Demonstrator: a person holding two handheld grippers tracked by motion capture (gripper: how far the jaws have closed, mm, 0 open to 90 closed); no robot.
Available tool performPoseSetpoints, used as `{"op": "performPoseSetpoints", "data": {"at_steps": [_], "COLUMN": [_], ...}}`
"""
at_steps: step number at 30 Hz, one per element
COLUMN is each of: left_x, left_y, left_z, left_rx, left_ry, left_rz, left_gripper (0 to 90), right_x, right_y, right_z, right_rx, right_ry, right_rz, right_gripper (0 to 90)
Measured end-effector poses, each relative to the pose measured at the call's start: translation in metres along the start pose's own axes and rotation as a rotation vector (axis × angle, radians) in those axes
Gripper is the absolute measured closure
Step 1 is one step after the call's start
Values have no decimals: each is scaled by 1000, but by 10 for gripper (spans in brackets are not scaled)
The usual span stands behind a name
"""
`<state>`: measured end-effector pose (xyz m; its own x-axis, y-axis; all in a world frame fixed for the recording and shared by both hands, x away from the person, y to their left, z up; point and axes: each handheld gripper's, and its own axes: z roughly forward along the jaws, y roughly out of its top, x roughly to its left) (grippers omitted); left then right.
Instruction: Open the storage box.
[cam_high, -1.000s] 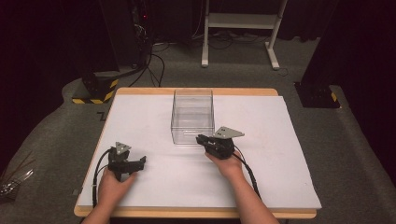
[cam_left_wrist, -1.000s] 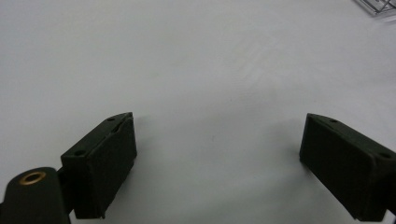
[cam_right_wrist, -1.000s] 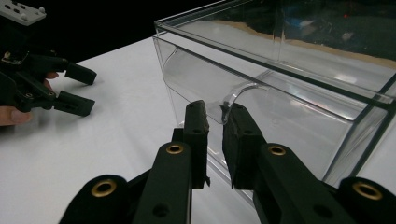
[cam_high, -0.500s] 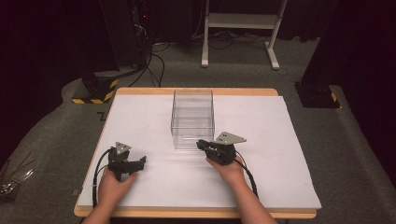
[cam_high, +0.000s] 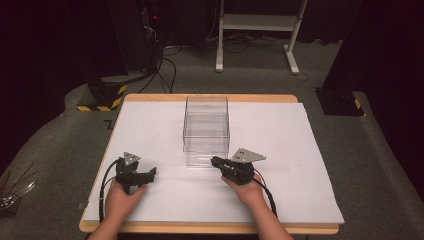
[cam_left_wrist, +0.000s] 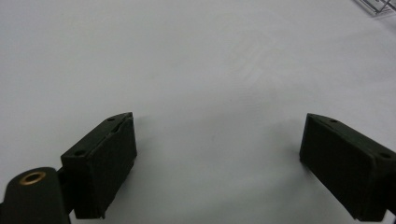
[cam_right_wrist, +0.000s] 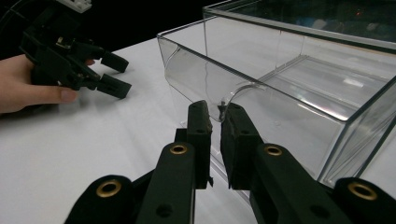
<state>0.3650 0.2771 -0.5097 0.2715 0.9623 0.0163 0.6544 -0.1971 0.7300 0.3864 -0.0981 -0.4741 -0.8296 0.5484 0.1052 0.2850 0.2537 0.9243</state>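
On the left, the left gripper (cam_high: 145, 174) rests low on the white desk (cam_high: 300, 165), where it sat a second ago; its fingers (cam_left_wrist: 100, 163) are released, spread wide with only bare desk between them in the left gripper view. The hand (cam_high: 120, 197) behind it has not shifted.

In the middle stands the clear plastic box (cam_high: 206, 127), upright on the desk, its open top up and nothing visible inside it. It has kept its place.

To the right, the change: the right gripper (cam_high: 216, 161) has slid a little along the desk toward the box's near wall, and its fingers (cam_right_wrist: 201, 135) have just been closing. In the right gripper view they stand almost together, pinching the curved lip cut into the near wall (cam_right_wrist: 219, 109); the thin plastic edge sits in the narrow slit between the pads, so the grip looks clenched on the box.

That likely means the grasp is now made, and the box is ready to be pulled or lifted.
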Motion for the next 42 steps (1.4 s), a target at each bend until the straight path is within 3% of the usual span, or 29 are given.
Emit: {"op": "performPoseSetpoints", "data": {"at_steps": [21, 42], "left_x": [0, -1], "left_y": [0, 0], "left_z": [0, 0], "left_rx": [0, -3], "left_ry": [0, 1], "left_rz": [0, -5], "left_gripper": [114, 113], "right_x": [31, 43], "right_y": [-15, -26], "right_z": [-23, -43], "right_rx": [31, 26], "right_ry": [41, 86], "right_rz": [-28, -26], "right_gripper": [835, 834]}}
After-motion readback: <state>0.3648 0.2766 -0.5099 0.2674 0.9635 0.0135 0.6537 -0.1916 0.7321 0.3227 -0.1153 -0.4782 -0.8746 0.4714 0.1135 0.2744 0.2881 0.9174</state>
